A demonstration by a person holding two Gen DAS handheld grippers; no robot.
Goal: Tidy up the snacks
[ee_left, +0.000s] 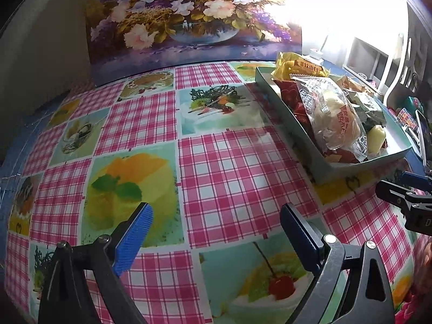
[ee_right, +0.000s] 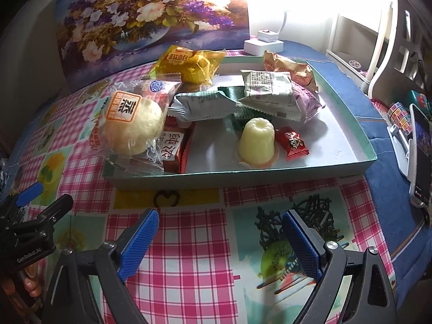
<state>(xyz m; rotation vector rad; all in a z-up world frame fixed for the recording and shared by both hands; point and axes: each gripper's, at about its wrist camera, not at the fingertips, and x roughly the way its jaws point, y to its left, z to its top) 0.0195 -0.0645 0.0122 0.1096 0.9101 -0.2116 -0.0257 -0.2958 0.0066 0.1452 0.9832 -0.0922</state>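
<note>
A shallow teal box lid (ee_right: 370, 159) (ee_left: 270, 86) holds several snacks: a clear-wrapped white bun (ee_right: 132, 127) (ee_left: 334, 113), a yellow bread pack (ee_right: 189, 62), grey-green packets (ee_right: 267, 91), a pale yellow jelly cup (ee_right: 257, 141) (ee_left: 376, 139) and a small red candy (ee_right: 294, 143). My right gripper (ee_right: 220, 240) hovers open over the tablecloth just in front of the lid, nothing between its blue pads. My left gripper (ee_left: 216, 232) is open and empty over the cloth, left of the lid. Each gripper shows at the edge of the other's view.
The pink-checked tablecloth (ee_left: 237, 167) with dessert pictures covers the table. A floral painting (ee_left: 189, 13) stands at the back. A white charger (ee_right: 263, 43) sits behind the lid. A phone on a stand (ee_right: 419, 156) is at the right edge.
</note>
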